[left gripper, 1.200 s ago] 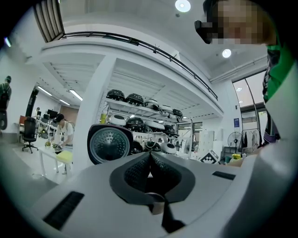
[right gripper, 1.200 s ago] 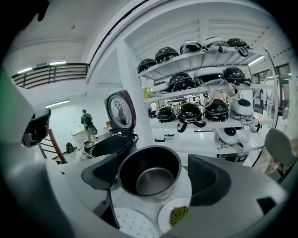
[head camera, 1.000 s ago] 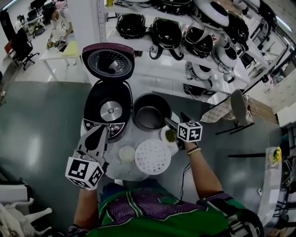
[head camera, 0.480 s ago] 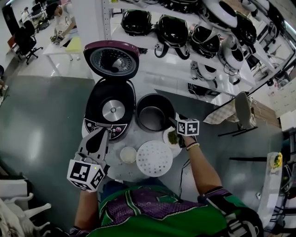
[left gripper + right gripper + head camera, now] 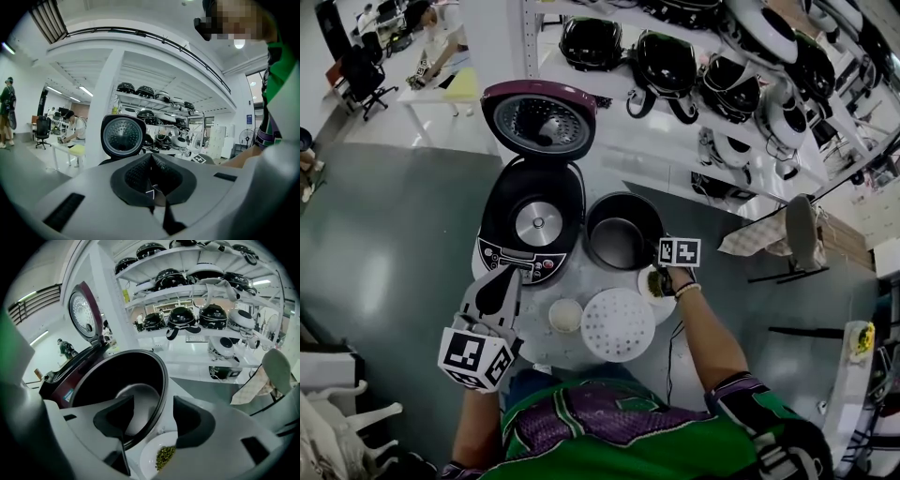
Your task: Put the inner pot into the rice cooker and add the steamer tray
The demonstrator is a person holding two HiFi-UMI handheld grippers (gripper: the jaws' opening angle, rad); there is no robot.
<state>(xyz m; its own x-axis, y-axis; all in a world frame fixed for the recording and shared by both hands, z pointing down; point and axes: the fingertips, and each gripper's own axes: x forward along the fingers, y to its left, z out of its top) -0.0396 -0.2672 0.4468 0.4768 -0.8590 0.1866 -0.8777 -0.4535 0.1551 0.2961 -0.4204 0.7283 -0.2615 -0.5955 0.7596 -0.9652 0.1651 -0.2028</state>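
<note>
Astride the inner pot (image 5: 117, 376) rim, right gripper (image 5: 153, 417) closes; left gripper (image 5: 151, 168) closed, empty.

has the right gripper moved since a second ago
Yes: the right gripper has come in toward the inner pot, its closing jaws now astride the rim.

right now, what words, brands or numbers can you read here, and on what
None readable.
Rice cooker control panel: print too small.
Sticker on the cooker's side: blurred.
Blue wall sign: too small.
Left marker cube, right marker cube: square patterns, no letters.
</note>
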